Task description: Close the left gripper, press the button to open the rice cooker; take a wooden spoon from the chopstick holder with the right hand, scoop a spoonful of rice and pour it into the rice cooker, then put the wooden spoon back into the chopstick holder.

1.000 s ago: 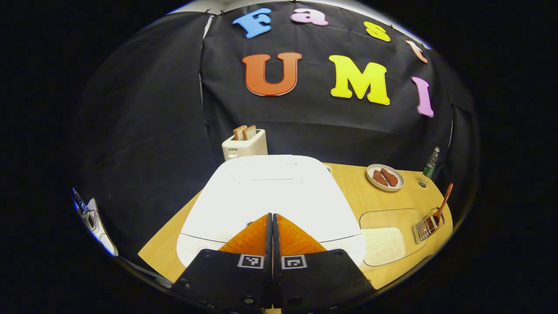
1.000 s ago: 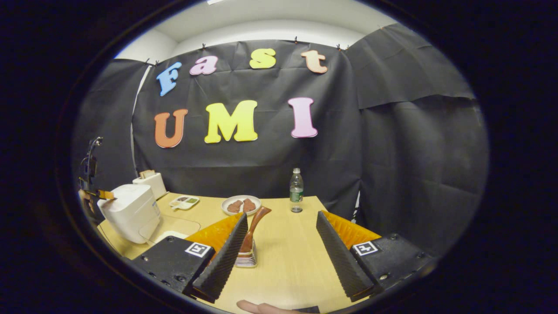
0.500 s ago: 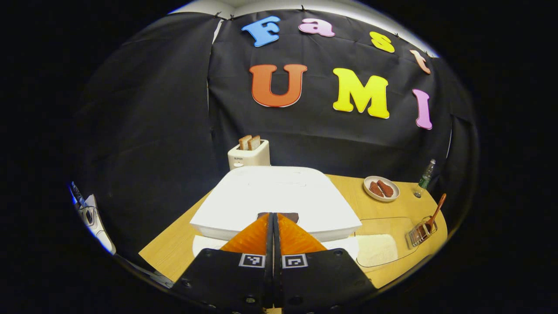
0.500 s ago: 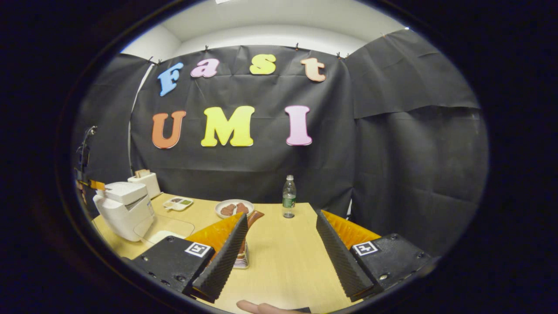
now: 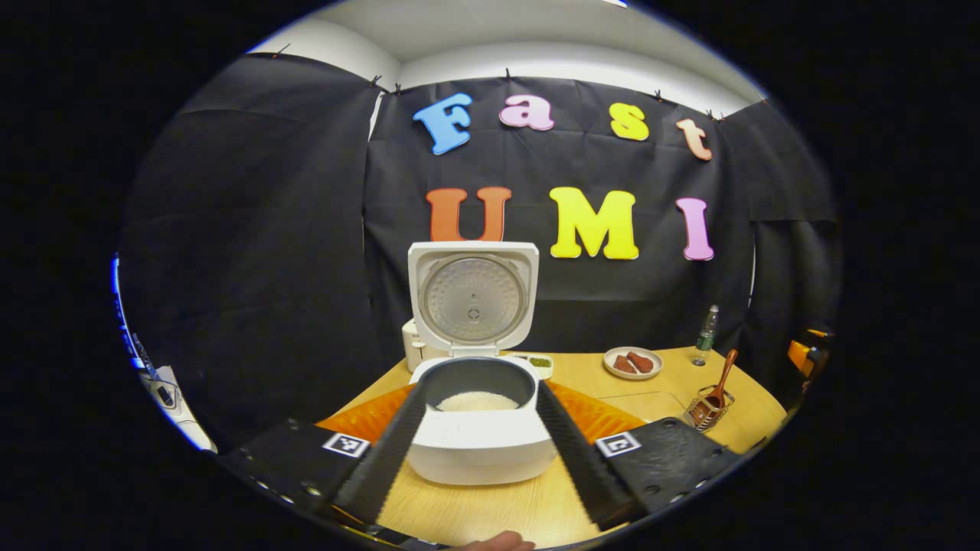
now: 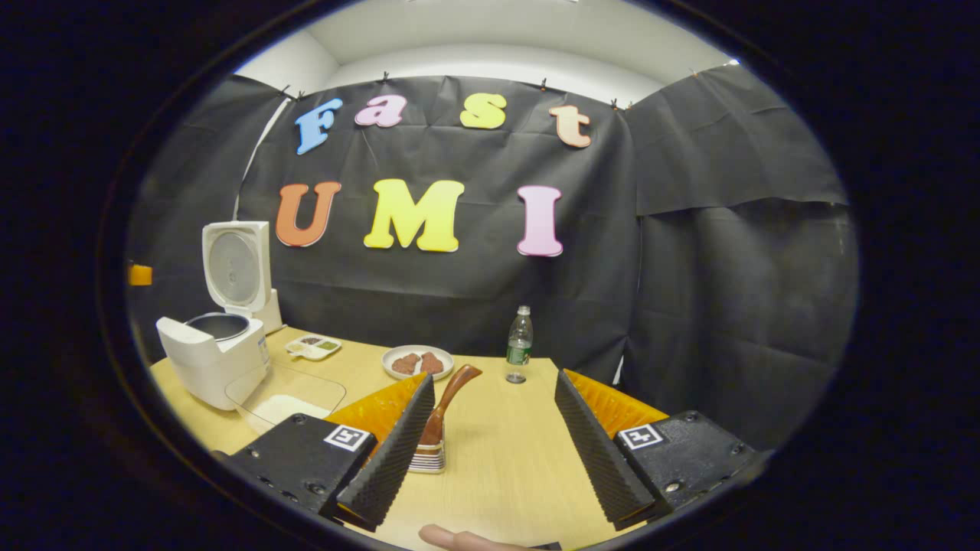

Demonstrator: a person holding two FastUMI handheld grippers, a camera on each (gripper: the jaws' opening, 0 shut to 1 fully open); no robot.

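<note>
The table [image 6: 505,467] carries everything, and the cooker [image 5: 478,440] is the biggest thing on it: lid [image 5: 473,297] standing straight up, pot showing rice inside. The left gripper [image 5: 476,451] sits near it with jaws spread wide and empty, so the button step looks finished. Right of the cooker lies a clear tray [image 6: 287,398] with a patch of rice. The right gripper [image 6: 494,451] is also wide and empty, with the holder [image 6: 429,457] and its spoon [image 6: 448,402] just beside its left finger. The risk I see: the spoon sits off-centre, so closing now could knock the light holder over or pinch the handle askew and later spill rice.
</note>
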